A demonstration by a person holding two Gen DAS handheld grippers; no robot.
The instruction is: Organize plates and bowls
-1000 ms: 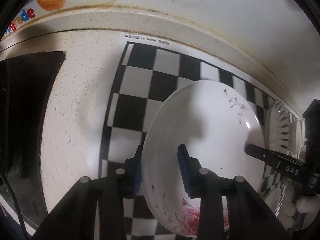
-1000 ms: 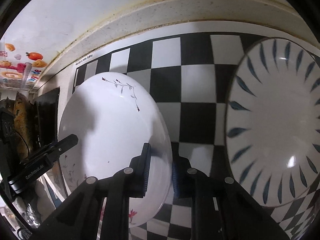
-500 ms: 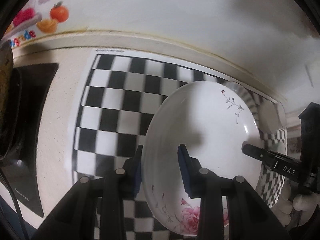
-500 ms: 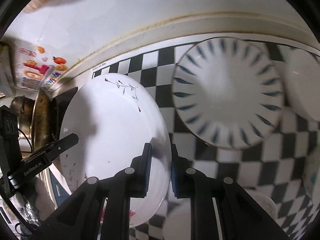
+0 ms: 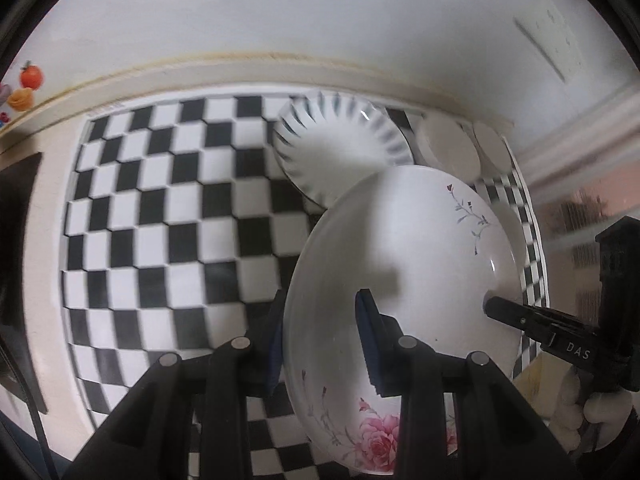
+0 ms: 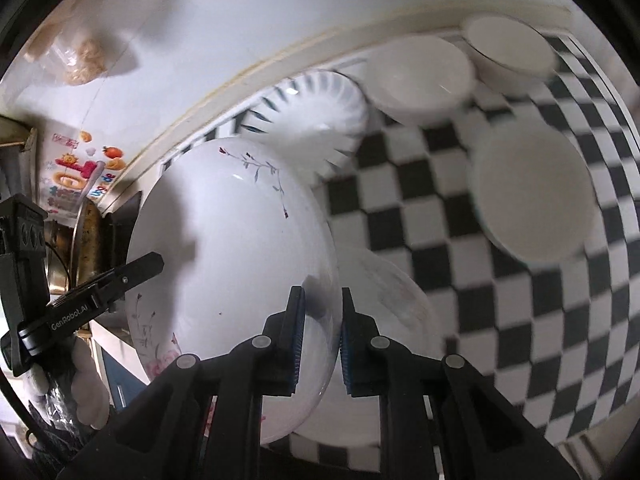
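A white plate with pink flowers (image 5: 400, 264) (image 6: 232, 248) hangs tilted above the checkered mat (image 5: 160, 200) (image 6: 440, 240), held by both grippers. My left gripper (image 5: 320, 320) is shut on its left rim. My right gripper (image 6: 322, 320) is shut on the opposite rim. Each gripper's finger shows in the other's view, the right one (image 5: 504, 310) and the left one (image 6: 140, 266). A blue-striped plate (image 5: 340, 148) (image 6: 316, 100) lies on the mat beyond. Another pale plate (image 6: 384, 284) lies under the held one.
Three white bowls (image 6: 420, 72) (image 6: 508, 48) (image 6: 532, 200) stand on the mat's right part; two of them (image 5: 446, 144) show at the back. A dark stove (image 5: 16, 240) with a pan (image 6: 84, 240) sits to the left. A wall socket (image 5: 548, 40) is above. A gloved hand (image 6: 88, 392) grips the left tool.
Both grippers have carried the flowered plate to the right along the mat and upward. The striped plate and the bowls have come into view; the stove has slid off to the left.
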